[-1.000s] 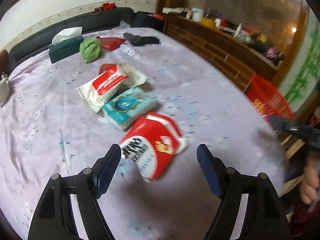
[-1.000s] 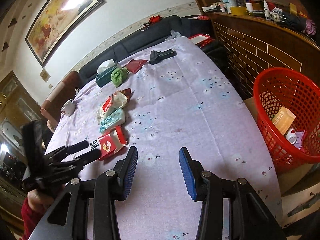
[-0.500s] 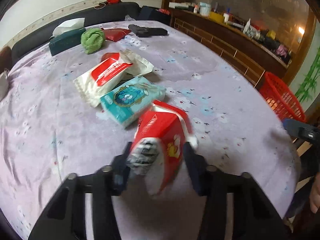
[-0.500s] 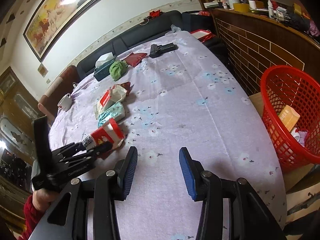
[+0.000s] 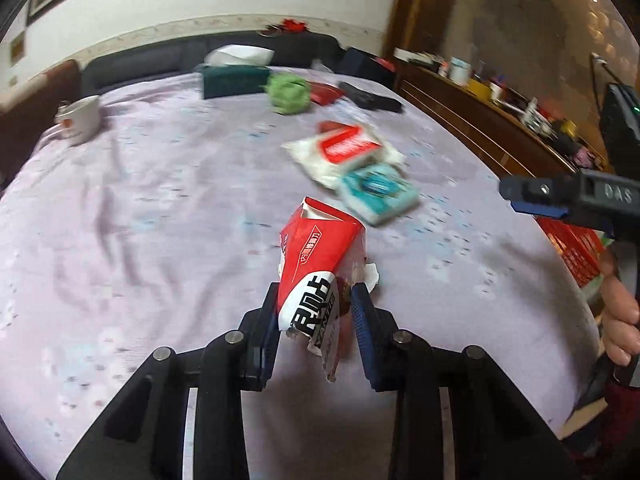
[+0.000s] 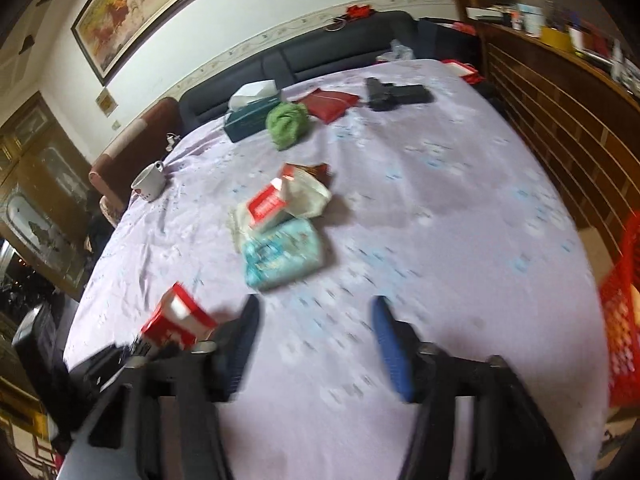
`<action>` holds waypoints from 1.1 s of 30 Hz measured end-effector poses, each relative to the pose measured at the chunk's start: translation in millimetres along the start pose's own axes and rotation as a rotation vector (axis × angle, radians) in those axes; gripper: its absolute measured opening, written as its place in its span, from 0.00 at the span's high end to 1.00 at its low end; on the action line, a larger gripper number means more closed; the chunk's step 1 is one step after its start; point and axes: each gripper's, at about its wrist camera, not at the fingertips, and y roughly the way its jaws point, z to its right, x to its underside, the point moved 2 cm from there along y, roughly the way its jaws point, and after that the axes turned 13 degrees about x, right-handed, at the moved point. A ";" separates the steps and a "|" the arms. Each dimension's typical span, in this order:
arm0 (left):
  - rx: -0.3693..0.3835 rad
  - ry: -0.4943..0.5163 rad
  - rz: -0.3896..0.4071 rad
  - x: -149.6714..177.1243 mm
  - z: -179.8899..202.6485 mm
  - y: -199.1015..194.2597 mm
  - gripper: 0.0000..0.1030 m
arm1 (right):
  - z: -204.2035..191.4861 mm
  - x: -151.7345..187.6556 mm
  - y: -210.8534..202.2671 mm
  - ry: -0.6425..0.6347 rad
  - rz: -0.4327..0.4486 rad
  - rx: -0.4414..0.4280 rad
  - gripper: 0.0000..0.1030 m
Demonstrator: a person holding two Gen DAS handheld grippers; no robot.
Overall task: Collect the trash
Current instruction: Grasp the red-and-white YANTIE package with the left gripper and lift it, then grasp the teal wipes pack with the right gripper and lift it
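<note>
Lifted clear of the table (image 5: 120, 208) since a second ago, when it lay flat ahead of wide-spread jaws, the red-and-white carton (image 5: 316, 268) is now clenched between the jaws of the left gripper (image 5: 316, 316). It is pinched at its printed white lower end, and its open red top is tilted up and away from the jaws. Crumpled paper is seen poking out against the right jaw.

A lilac flowered cloth is spread over the table. Ahead of the left jaws and somewhat to their right, a teal wipes pack (image 5: 376, 192) is seen lying flat, with a white-and-red pack (image 5: 344, 152) touching it just beyond. Farther ahead are set a green cloth ball (image 5: 288, 94), a dark green tissue box (image 5: 234, 80), a red pouch (image 5: 326, 92) and a black object (image 5: 374, 98). A white mug (image 5: 80, 120) stands far to the left of the jaws. A dark sofa (image 6: 320, 56) is placed behind the table, a framed painting (image 6: 148, 4) is hung above it, and a wooden sideboard (image 6: 560, 92) runs along the right.

The right gripper (image 6: 316, 344) is held with its jaws spread wide and nothing between them. The teal pack lies just ahead of its left jaw, and the red basket (image 6: 620, 320) is seen at the far right, off the table edge.
</note>
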 end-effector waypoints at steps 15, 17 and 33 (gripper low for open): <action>0.002 -0.078 0.054 7.0 -34.6 -15.5 0.68 | -63.8 -24.2 89.2 -0.099 -0.138 -0.012 0.32; -0.007 -0.097 0.066 8.2 -39.8 -18.8 0.68 | -73.6 -9.6 76.1 -0.125 -0.186 -0.130 0.31; -0.033 -0.146 0.094 9.0 -52.1 -27.2 0.68 | -93.7 -24.4 102.0 -0.253 -0.142 -0.073 0.32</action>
